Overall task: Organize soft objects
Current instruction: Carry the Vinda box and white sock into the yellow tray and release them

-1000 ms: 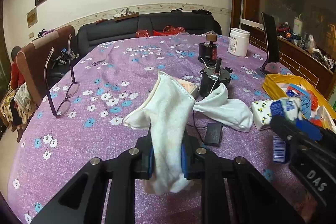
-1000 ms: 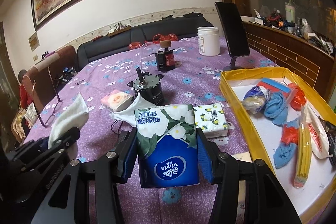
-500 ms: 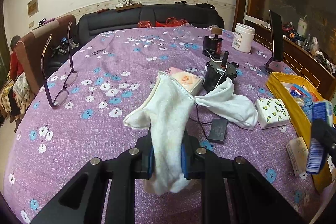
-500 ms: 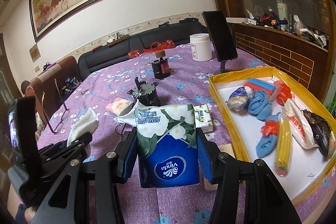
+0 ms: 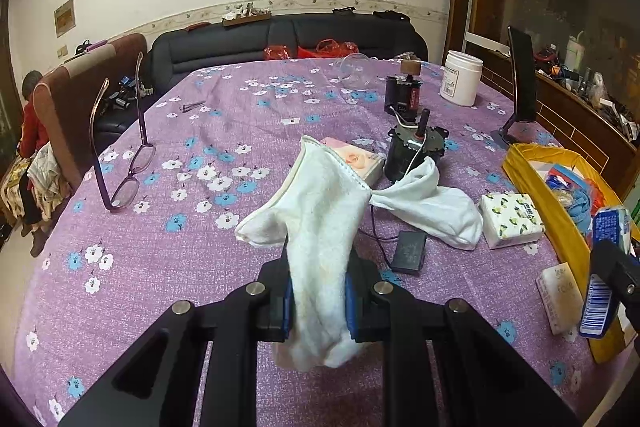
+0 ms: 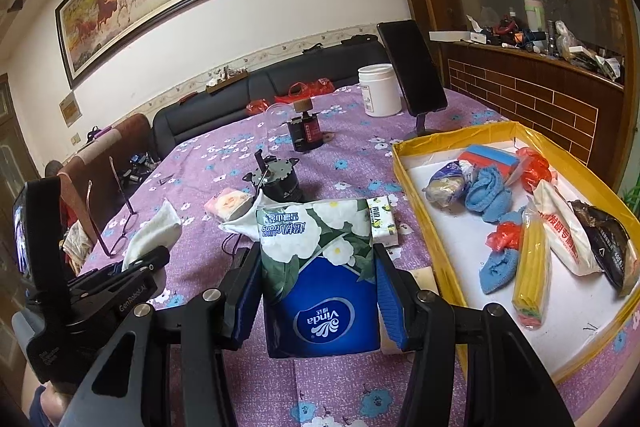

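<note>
My left gripper (image 5: 318,297) is shut on a white sock (image 5: 320,223) that stands up from its jaws above the purple flowered tablecloth (image 5: 160,247). A second white sock (image 5: 432,205) lies on the cloth beyond it, by a black motor (image 5: 412,151). My right gripper (image 6: 316,295) is shut on a blue and white tissue pack (image 6: 320,267), held above the cloth just left of the yellow tray (image 6: 424,223). The tray holds blue socks (image 6: 490,193), a yellow cloth roll (image 6: 530,267) and wrapped packs. The left gripper with its sock (image 6: 154,239) shows at the left of the right wrist view.
A small flowered tissue pack (image 5: 512,221), a pink tissue pack (image 5: 356,161), a black adapter with cable (image 5: 408,251), glasses (image 5: 128,167), a white jar (image 5: 460,83), a phone on a stand (image 5: 520,83) and a small black device (image 5: 402,95) lie on the table. A sofa stands behind.
The right gripper carried the tissue pack rightward toward the tray, which now fills more of its view. The left gripper has kept still with the sock.
</note>
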Action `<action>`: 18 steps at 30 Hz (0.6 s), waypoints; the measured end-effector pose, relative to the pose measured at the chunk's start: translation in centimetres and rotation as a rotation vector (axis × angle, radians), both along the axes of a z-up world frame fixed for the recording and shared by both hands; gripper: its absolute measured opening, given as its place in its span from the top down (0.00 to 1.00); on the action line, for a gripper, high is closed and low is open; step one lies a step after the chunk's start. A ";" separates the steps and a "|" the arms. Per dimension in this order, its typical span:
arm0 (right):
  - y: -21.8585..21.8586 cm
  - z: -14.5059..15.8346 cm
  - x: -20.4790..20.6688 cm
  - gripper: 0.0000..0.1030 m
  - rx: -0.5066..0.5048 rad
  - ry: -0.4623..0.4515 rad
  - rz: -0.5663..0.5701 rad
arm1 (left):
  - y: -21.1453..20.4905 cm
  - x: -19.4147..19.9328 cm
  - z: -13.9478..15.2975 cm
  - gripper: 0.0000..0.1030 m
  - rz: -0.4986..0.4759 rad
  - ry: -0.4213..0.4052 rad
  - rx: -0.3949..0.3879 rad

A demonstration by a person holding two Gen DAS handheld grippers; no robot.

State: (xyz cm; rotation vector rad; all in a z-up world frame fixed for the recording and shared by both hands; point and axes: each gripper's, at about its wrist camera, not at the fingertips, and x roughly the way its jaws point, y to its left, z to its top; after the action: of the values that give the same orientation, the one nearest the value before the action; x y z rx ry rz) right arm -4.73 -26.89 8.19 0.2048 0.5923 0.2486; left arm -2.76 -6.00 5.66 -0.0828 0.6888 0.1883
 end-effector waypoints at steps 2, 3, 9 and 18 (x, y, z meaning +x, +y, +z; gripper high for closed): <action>-0.3 0.0 0.0 0.46 0.007 -0.001 -0.003 | -0.2 -0.1 0.1 0.82 -0.003 0.000 0.006; -0.4 0.0 0.0 0.46 0.012 0.000 -0.004 | -0.4 -0.2 0.2 0.82 -0.006 0.000 0.007; -1.0 -0.1 0.1 0.46 0.031 0.006 -0.004 | -1.2 -0.3 0.4 0.82 -0.024 0.001 0.015; -2.5 -0.1 0.0 0.46 0.061 0.006 -0.022 | -2.6 -0.1 0.4 0.82 -0.044 0.011 0.035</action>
State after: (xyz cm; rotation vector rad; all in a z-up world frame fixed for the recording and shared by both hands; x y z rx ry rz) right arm -4.72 -29.35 8.07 0.2713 0.5889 0.2450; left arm -2.88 -8.56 6.04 -0.0333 0.6972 0.1590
